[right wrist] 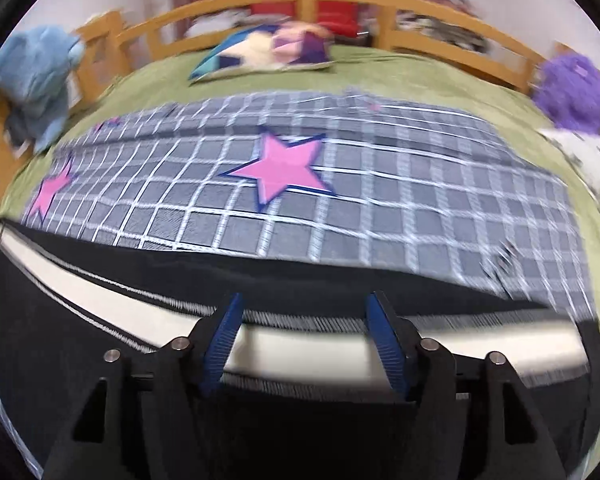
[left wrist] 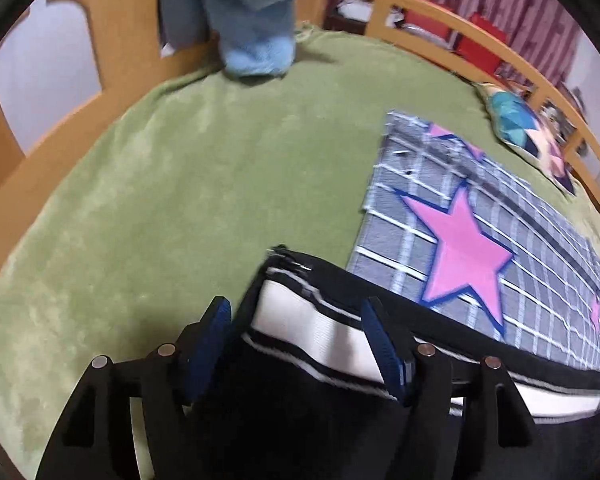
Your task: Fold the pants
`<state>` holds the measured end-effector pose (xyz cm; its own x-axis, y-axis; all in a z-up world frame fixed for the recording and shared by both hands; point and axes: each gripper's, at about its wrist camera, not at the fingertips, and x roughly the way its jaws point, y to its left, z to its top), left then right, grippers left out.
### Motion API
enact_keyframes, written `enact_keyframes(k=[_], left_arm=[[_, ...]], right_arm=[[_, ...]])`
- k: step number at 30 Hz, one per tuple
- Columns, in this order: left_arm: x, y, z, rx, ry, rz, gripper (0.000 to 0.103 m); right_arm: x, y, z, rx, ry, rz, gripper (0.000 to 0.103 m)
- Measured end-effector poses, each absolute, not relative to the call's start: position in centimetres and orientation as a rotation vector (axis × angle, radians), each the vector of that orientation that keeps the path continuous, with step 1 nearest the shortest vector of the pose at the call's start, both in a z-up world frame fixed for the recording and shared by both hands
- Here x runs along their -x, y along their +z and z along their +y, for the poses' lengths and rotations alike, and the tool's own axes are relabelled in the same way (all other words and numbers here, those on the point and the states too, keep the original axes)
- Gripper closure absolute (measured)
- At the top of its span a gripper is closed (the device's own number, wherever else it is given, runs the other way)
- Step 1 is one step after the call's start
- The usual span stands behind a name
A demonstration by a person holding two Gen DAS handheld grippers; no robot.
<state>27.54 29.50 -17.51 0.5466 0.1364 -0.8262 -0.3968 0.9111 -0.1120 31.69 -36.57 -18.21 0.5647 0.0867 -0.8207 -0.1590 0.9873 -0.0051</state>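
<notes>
Left gripper (left wrist: 296, 344) had its blue pads spread apart, nothing pinched; the black pants (left wrist: 300, 420) with the white side stripe (left wrist: 300, 320) lay under and between the fingers, pads not pressing on the cloth as far as I could tell. Right gripper (right wrist: 304, 340) was the same: jaws wide, released, stripe running across the gap below them. Pants lay flat on the near side of the bed, one end at the left gripper, resting partly on the grey checked blanket (right wrist: 380, 184) with the pink stars (right wrist: 284, 168), all on the green bedcover (left wrist: 180, 184). My read: a fold had been laid down and let go, and the next move calls for re-gripping an end or edge, both hands matched, to carry the next fold over without dragging the blanket. Hard to say how many layers were stacked; the near part of the pants was hidden behind the gripper bodies and cut off by the frame. Right view was motion-blurred, so edges there were soft. Blue plush toy (left wrist: 256, 20), patterned cushion (right wrist: 268, 52) and purple fluffy thing (right wrist: 572, 88) sat well apart, by the wooden rail (right wrist: 260, 0).
</notes>
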Motion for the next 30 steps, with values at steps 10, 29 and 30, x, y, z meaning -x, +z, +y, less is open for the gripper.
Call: enact_keyframes(k=[10,29,30], left_arm=[[-24.3,-16.4,26.4,0.269,0.273,0.943,0.035],[-13.0,-16.3,30.8,0.401,0.298,0.976,0.029],[-12.3,-17.0,31.1,0.425,0.28,0.995,0.029]], right_arm=[[-34.6,-20.0,-35.4,0.193,0.323,1.014,0.1],[-26.8,-14.8,-32.9,0.025,0.133,0.877,0.044],[-25.9,-14.8,-32.4,0.034,0.133,0.885,0.044]])
